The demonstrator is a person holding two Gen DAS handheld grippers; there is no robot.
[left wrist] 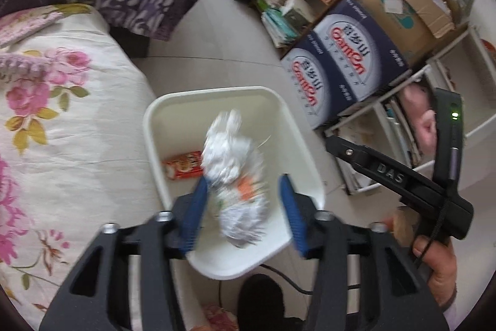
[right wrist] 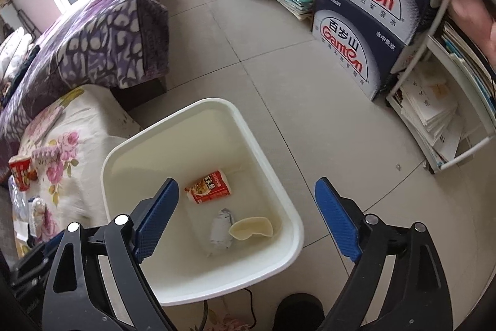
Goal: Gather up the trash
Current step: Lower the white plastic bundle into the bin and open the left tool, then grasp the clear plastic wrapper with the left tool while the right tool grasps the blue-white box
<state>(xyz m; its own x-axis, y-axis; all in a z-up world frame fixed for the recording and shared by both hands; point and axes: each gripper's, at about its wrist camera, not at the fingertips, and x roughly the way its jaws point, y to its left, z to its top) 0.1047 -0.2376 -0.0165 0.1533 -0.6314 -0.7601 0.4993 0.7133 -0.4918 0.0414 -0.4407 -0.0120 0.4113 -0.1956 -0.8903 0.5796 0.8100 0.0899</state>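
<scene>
Dropping from the left gripper (left wrist: 241, 208), whose jaws stand apart, the paper wad (left wrist: 234, 172) hangs blurred over the bin (left wrist: 155, 126); it could clip the rim and land on the floor. Right gripper (right wrist: 246, 219) gapes empty above the bin.

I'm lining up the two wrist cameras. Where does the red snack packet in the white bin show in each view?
Left wrist view: the red snack packet lies low in the white bin, left of centre, partly behind the crumpled white paper.
Right wrist view: the packet lies mid-frame in the bin, fully visible.
Shared landmark: the stacked blue Ganten boxes.
</scene>
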